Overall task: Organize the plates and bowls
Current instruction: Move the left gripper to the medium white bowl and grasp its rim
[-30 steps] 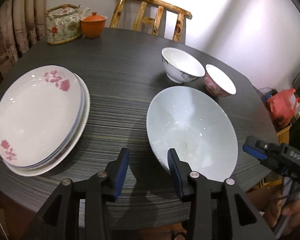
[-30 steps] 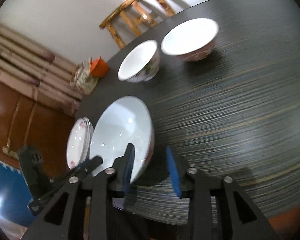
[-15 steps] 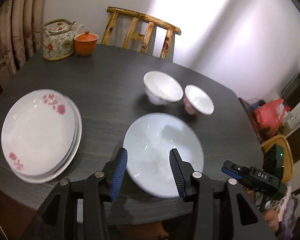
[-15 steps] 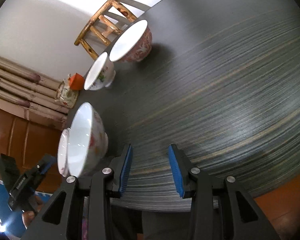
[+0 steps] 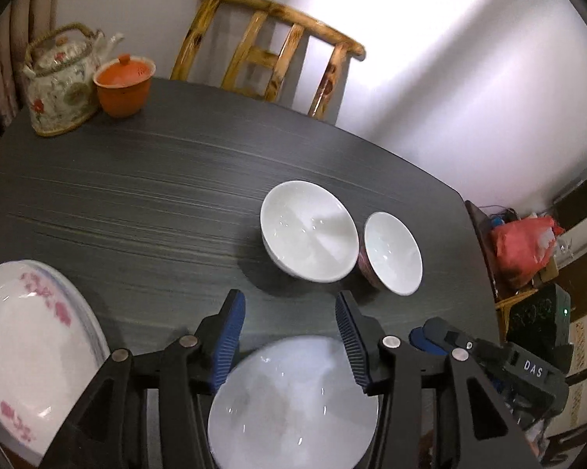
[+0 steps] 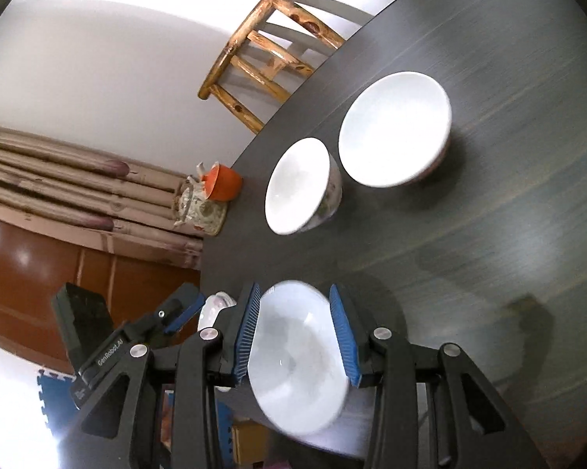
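Two bowls point(image 5: 307, 230) side by side

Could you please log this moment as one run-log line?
stage: bowls unstacked | left gripper: opening, nothing gripped | right gripper: open, nothing gripped | large white ceramic bowl: near table edge | stacked floral plates: left

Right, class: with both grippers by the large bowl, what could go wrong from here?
1. The large bowl sits near the table edge; a nudge might push it off.
2. The left gripper, jaws opening with nothing gripped, and the right gripper both point at that bowl and could collide.
3. The white bowl and pink bowl stand close together; lifting one may knock the other.
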Demonstrator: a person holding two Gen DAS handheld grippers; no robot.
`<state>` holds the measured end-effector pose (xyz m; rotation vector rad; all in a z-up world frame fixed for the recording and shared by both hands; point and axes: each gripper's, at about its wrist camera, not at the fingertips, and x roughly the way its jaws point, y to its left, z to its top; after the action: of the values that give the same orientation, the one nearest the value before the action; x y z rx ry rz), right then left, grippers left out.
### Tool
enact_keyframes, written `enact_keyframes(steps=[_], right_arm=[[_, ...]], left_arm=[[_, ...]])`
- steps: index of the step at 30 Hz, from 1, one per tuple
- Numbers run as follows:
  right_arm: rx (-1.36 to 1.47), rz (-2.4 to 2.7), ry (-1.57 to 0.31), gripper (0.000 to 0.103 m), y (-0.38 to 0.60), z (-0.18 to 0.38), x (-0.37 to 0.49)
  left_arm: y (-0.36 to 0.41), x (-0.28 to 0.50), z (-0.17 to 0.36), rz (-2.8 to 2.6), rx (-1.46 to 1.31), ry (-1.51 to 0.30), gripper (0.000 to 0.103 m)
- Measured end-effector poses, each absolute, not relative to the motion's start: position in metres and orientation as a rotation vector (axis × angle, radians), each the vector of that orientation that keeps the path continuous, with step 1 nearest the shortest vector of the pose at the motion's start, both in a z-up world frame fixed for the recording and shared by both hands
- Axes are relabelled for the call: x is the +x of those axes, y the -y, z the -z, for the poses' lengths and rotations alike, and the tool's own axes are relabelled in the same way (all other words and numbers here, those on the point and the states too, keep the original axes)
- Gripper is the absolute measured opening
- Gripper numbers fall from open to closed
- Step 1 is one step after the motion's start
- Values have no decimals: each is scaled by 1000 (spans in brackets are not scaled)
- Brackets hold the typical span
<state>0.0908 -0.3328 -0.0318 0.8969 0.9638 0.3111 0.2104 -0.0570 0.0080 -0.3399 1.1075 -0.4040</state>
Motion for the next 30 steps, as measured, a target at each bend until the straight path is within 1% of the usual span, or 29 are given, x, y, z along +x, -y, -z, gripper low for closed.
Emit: enact_keyframes(steps=[7,12,30], right_arm=[[927,-270,-998,37,328,39,132],[944,-244,-1020,37,323,47,154],[909,-163,-1089,37,315,75,190]], left_arm=[[62,257,22,401,-358,-1196,49],[65,275,37,425,-368,-1228,49],[74,296,56,418,-285,-1210,49]])
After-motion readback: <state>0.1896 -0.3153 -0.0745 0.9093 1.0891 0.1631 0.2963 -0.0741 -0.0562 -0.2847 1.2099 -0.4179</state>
